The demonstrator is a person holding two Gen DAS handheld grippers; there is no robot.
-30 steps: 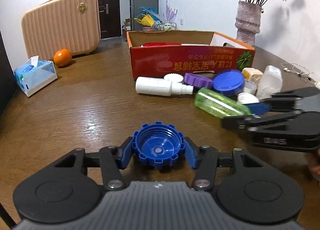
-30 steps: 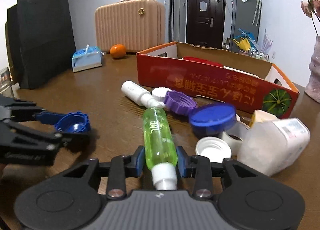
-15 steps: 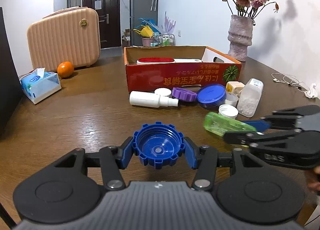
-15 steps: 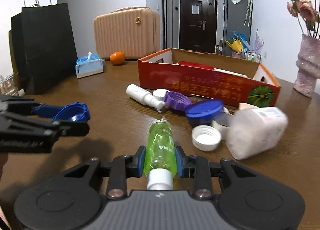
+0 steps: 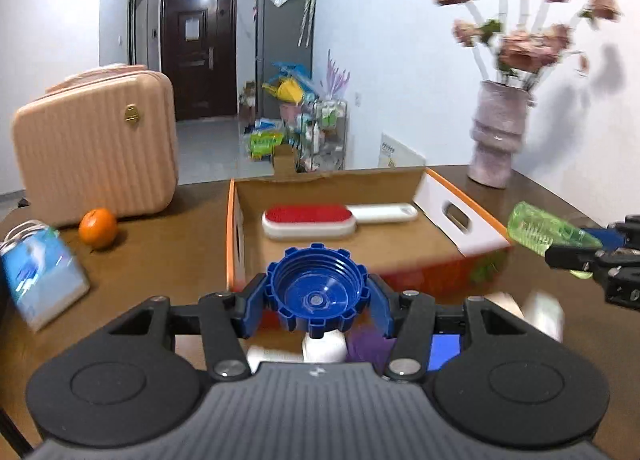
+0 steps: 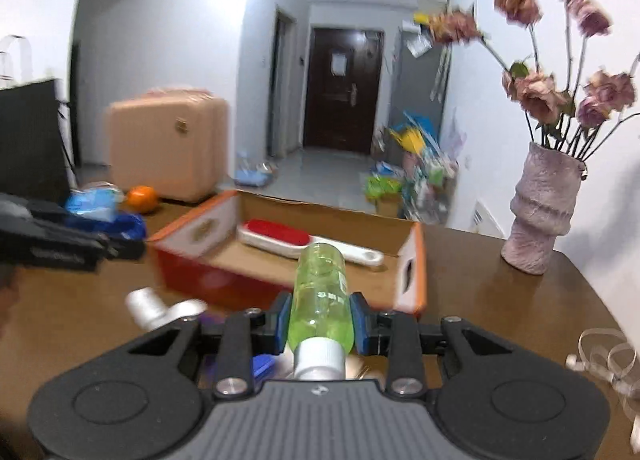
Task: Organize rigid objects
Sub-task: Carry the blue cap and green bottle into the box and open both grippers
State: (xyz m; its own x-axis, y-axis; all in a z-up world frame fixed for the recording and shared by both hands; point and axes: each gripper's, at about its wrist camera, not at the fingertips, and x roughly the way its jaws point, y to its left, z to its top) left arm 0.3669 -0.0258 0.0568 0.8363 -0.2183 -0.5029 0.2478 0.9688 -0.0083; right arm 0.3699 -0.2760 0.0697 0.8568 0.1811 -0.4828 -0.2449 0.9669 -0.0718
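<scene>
Both tools risen above table, left tool gripping blue cap, right tool gripping green bottle, cardboard box ahead.

No legible text in either view. Print on the green bottle and lettering on the left gripper body are blurred beyond reading.

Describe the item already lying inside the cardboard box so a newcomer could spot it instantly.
Find the open red-sided cardboard box on the brown table. On its floor lies a flat white brush with a handle. Its red oval pad sets it apart from everything else there.
</scene>
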